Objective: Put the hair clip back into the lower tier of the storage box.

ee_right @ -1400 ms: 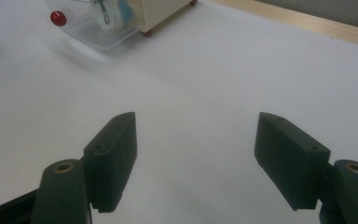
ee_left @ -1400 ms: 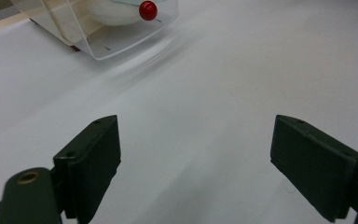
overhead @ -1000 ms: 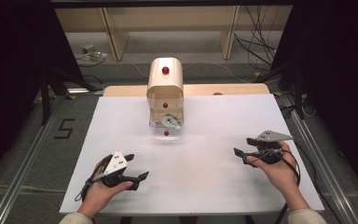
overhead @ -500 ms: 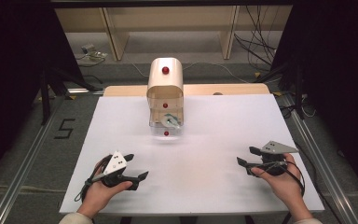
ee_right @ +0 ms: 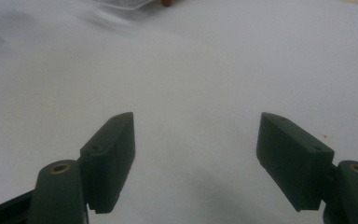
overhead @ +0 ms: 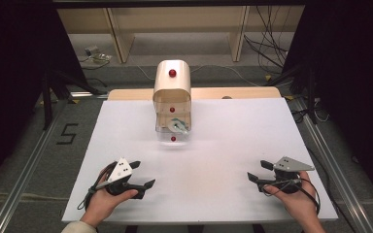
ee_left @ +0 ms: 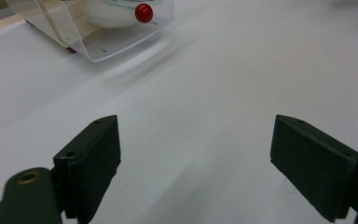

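A cream box (overhead: 172, 87) with a rounded top and red knobs stands at the back middle of the white table (overhead: 233, 126). Its clear front flap (overhead: 174, 138) is open, and a white dish with something pale green (overhead: 178, 126) sits inside. In the left gripper view the flap and its red knob (ee_left: 143, 12) show at the top. My left gripper (overhead: 143, 174) rests open near the front left edge, with nothing between its jaws. At the front right my right gripper (overhead: 256, 171) is open and also holds nothing. Both point toward the table's middle.
Behind the table a wooden board (overhead: 233, 92) lies along its back edge, with shelf legs and cables (overhead: 272, 43) on the floor beyond. Metal rails (overhead: 24, 179) run along both sides. A "5" mark (overhead: 68, 133) is on the floor at the left.
My right gripper has drawn back toward the front edge and slightly to the right. The left gripper and the box have stayed put.
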The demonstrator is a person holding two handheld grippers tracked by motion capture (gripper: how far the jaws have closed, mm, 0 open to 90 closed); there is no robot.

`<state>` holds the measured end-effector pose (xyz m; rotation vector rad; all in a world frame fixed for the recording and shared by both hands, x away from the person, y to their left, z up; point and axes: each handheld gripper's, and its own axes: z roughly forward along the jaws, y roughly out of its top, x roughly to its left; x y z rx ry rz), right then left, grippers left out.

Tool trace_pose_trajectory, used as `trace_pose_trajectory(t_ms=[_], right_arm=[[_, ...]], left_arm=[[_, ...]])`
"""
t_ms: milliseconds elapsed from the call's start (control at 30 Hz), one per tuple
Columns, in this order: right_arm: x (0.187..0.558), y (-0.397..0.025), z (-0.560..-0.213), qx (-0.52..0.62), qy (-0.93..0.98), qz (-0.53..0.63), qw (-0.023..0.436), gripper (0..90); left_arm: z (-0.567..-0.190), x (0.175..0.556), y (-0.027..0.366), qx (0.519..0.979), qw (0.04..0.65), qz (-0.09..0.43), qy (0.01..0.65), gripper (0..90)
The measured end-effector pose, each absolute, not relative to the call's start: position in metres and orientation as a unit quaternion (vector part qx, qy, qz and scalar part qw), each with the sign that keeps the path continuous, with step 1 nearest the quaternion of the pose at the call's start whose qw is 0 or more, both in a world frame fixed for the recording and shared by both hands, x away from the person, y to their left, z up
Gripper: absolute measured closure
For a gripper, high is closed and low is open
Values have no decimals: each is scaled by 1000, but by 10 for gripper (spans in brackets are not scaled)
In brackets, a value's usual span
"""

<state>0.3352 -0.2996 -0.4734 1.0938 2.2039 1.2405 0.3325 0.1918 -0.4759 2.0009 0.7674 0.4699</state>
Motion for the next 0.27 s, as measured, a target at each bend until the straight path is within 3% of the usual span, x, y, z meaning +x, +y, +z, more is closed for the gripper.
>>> trace_pose_trajectory(t_ms=[267], right_arm=[[328,-300,-475,383,788,443,191,287]], left_arm=[[-473,329,178,816,470,167,292,157]])
